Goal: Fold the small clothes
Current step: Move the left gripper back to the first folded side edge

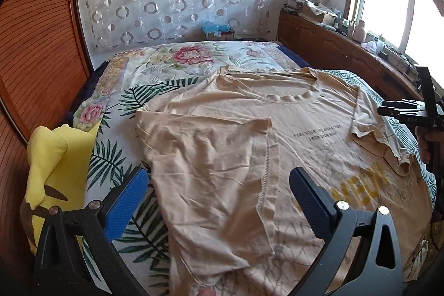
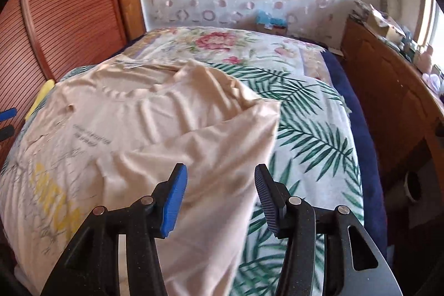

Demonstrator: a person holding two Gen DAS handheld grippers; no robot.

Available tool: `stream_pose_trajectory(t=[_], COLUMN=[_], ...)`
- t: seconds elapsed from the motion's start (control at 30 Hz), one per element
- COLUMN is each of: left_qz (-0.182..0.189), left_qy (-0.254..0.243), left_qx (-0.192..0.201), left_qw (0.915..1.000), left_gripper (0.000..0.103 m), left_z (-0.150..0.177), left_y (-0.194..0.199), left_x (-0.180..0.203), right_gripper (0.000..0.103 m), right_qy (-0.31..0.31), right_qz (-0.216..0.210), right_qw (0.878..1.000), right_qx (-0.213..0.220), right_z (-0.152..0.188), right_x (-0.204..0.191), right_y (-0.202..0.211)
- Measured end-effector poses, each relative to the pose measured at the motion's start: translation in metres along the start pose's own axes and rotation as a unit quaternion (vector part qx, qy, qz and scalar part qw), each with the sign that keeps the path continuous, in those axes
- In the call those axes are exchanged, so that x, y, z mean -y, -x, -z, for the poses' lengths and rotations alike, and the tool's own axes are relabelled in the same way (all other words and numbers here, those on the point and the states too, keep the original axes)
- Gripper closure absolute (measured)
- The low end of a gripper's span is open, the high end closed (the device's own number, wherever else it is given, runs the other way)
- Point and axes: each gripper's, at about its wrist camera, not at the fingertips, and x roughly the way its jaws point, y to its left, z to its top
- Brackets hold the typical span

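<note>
A beige T-shirt (image 1: 249, 129) with small black text and yellow letters lies front up on the bed. Its left side is folded inward over the body. My left gripper (image 1: 219, 187) is open, its blue pads either side of that folded flap and just above it. In the right wrist view the shirt (image 2: 138, 129) has its right sleeve side turned inward in a raised fold. My right gripper (image 2: 220, 185) is open above that fold's near edge, holding nothing. The right gripper also shows at the right edge of the left wrist view (image 1: 410, 113).
The bed has a leaf and flower print cover (image 1: 166, 68). A yellow plush toy (image 1: 55, 171) lies at the bed's left edge by a wooden slatted wall (image 1: 36, 60). A wooden cabinet (image 2: 388, 101) with clutter runs along the right under a window.
</note>
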Motion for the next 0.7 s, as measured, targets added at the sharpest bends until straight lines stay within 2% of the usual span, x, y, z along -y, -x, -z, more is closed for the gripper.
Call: stream_pose_trajectory(t=[0.33,0.5,0.6,0.67,0.7], left_qz=[-0.024,-0.027,-0.023,-0.021,-0.018], left_qy=[0.021,0.027,0.03,0.04,0.046], left_qx=[-0.031,-0.047,-0.058,-0.064,-0.065], left_qw=[0.999,0.9981,0.9976,0.9969,0.9967], left_gripper=[0.003,0.003,0.009,0.019,0.02], left_z=[-0.032,-0.04,-0.045,-0.048,-0.049], left_y=[-0.05,-0.075,-0.088,-0.096,-0.098], left_x=[-0.048,-0.066,-0.074,-0.081,-0.085], right_gripper=[0.05,0.05,0.05,0.049,0.049], right_qy=[-0.025,-0.015,-0.017,-0.014,-0.015], right_qz=[0.018,0.032,0.032,0.036,0.037], right_qw=[0.999,0.999,0.999,0.999,0.999], right_qx=[-0.023,-0.009,-0.008,-0.008,-0.009], right_z=[-0.025,-0.024,-0.021,-0.02,-0.02], right_x=[0.017,0.009,0.008,0.007,0.007], right_y=[-0.042,-0.038,-0.037,-0.036,-0.037])
